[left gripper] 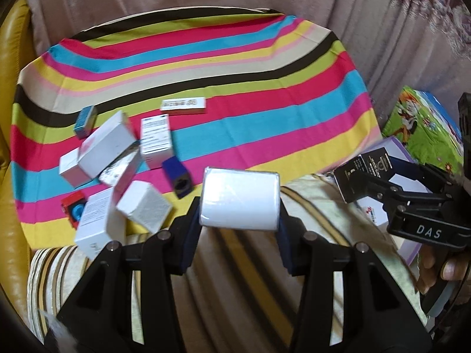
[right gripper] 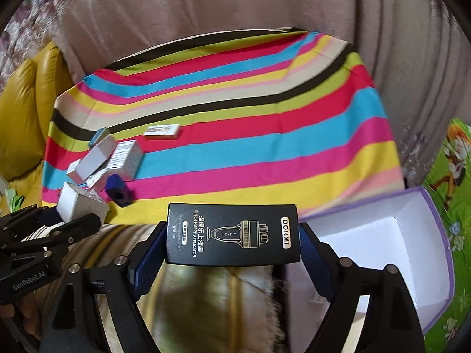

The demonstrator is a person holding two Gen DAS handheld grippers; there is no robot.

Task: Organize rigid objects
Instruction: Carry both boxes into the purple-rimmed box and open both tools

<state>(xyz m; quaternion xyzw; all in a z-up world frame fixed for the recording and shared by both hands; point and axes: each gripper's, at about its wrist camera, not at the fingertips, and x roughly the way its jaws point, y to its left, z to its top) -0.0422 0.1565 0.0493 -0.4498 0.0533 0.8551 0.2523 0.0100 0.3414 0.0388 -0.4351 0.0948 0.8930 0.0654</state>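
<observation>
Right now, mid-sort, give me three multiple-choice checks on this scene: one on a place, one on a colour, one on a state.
1. Where is the open purple-edged box?
A. beside the right tool
B. among the piled small boxes
C. on the yellow cushion

2. What colour is the box in the left tool?
A. black
B. white
C. blue

3. What state is the right tool in?
A. open, empty
B. shut on the black DORMI box
C. shut on a red box

Answers: 1 A, it sits just right of that tool; 2 B, the white box is between the pads; 3 B, both pads press the box ends.
</observation>
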